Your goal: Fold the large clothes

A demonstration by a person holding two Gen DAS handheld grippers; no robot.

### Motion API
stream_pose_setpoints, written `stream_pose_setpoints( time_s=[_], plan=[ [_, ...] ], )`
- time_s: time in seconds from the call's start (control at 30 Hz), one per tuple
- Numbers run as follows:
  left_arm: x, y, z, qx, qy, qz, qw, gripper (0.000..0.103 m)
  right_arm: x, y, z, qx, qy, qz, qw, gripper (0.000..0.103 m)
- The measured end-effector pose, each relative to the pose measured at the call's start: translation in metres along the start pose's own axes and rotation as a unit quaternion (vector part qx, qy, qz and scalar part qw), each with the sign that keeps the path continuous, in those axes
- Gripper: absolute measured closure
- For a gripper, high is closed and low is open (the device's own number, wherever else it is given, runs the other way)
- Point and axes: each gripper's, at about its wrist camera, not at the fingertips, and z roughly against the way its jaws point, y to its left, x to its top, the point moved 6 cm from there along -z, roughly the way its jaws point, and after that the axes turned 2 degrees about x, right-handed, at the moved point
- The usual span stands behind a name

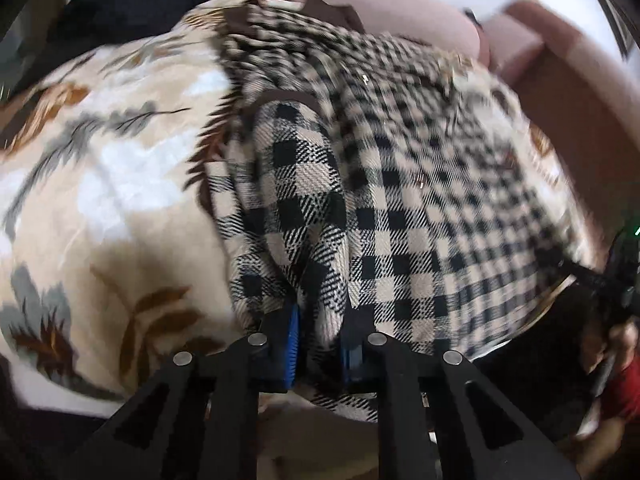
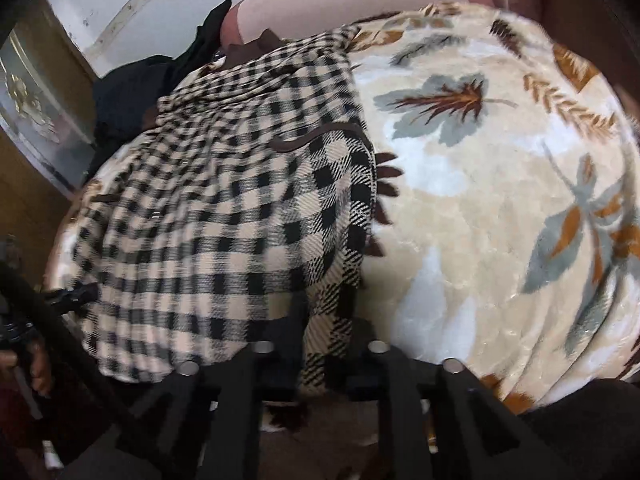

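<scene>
A black-and-cream checked garment (image 1: 400, 184) with brown trim lies spread on a leaf-patterned cream blanket (image 1: 100, 184). My left gripper (image 1: 320, 340) is shut on a raised fold of the garment's near hem, with blue pads on either side of the cloth. In the right wrist view the same garment (image 2: 224, 216) covers the left half and the blanket (image 2: 500, 200) the right. My right gripper (image 2: 320, 364) is shut on the garment's near edge, where the cloth bunches between its fingers. The other gripper shows at the far left edge (image 2: 68, 292).
A pink cushion or headboard (image 1: 400, 4) runs along the far side. Dark clothing (image 2: 132, 92) lies heaped at the far corner. A wooden cabinet (image 2: 24, 168) stands at the left. A hand in a red sleeve (image 1: 616, 380) is at the right edge.
</scene>
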Motion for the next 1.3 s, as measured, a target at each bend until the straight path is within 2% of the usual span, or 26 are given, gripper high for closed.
stream_pose_setpoints(
  time_s=[0.17, 0.3, 0.4, 0.7, 0.8, 0.9, 1.07, 1.17, 1.23, 1.3],
  plan=[
    [0.015, 0.019, 0.043, -0.051, -0.026, 0.057, 0.9967, 0.088, 0.028, 0.012, 0.026, 0.080, -0.007, -0.043, 0.996, 0.092],
    [0.044, 0.027, 0.051, -0.074, -0.030, 0.086, 0.9930, 0.088, 0.063, 0.027, 0.032, 0.105, -0.022, -0.040, 0.993, 0.092],
    [0.077, 0.030, 0.046, -0.045, -0.046, 0.081, 0.9947, 0.088, 0.099, 0.034, 0.026, 0.094, -0.040, -0.027, 0.994, 0.092],
    [0.181, 0.033, 0.009, -0.036, -0.057, 0.090, 0.9936, 0.089, 0.209, 0.042, -0.029, 0.090, -0.074, -0.045, 0.992, 0.092],
    [0.222, 0.034, -0.009, -0.021, -0.061, 0.095, 0.9933, 0.089, 0.243, 0.041, -0.060, 0.070, -0.083, -0.046, 0.993, 0.092],
    [0.260, 0.036, -0.033, -0.006, -0.062, 0.102, 0.9929, 0.089, 0.271, 0.035, -0.090, 0.051, -0.089, -0.054, 0.993, 0.092],
    [0.306, 0.052, -0.076, 0.011, -0.061, 0.120, 0.9908, 0.087, 0.296, 0.014, -0.124, 0.020, -0.100, -0.054, 0.993, 0.088],
    [0.321, 0.064, -0.098, 0.000, -0.052, 0.145, 0.9881, 0.086, 0.302, 0.008, -0.137, -0.001, -0.099, -0.031, 0.995, 0.065],
    [0.327, 0.067, -0.104, -0.018, -0.051, 0.159, 0.9857, 0.085, 0.309, 0.005, -0.136, -0.009, -0.115, -0.028, 0.993, 0.044],
    [0.331, 0.068, -0.105, -0.026, -0.051, 0.167, 0.9842, 0.083, 0.313, 0.003, -0.131, -0.013, -0.130, -0.032, 0.991, 0.037]
  ],
)
